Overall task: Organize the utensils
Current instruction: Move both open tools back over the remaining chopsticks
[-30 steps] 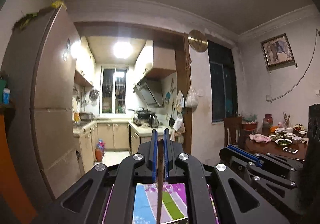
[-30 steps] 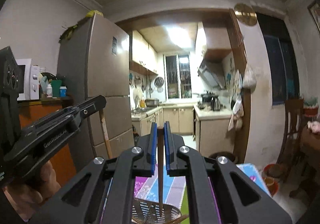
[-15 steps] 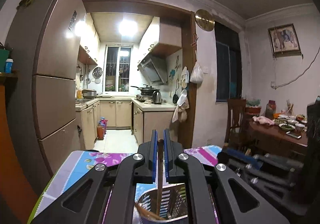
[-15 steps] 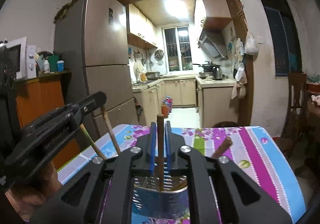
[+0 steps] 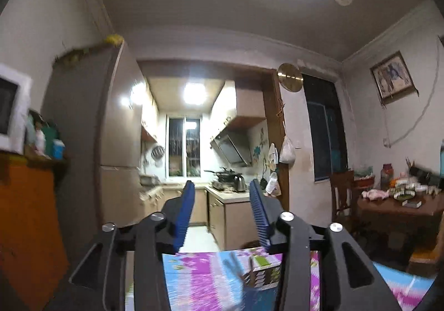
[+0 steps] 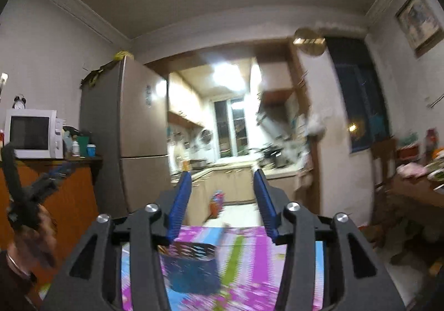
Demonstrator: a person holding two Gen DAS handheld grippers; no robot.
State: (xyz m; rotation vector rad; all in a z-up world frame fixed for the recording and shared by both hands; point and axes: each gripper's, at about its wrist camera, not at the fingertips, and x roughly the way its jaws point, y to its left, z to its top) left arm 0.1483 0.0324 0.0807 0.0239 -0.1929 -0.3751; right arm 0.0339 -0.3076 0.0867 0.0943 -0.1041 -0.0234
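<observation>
A perforated metal utensil holder stands on the striped, flowered tablecloth, blurred by motion, below and between my right fingers. In the left wrist view the utensil holder shows low down by the right finger. My right gripper has its jaws opening, nothing between the blue pads. My left gripper is opening too, with empty space between its pads. The left gripper also appears at the left edge of the right wrist view, held by a hand. The chopsticks are hard to tell in the blur.
A tall fridge and an orange cabinet with a microwave stand to the left. A dining table with dishes and a chair are to the right. The kitchen doorway lies straight ahead.
Both grippers let go of their chopsticks, opened their jaws and pulled back from the holder. The holder now sits lower and farther off in both views.
</observation>
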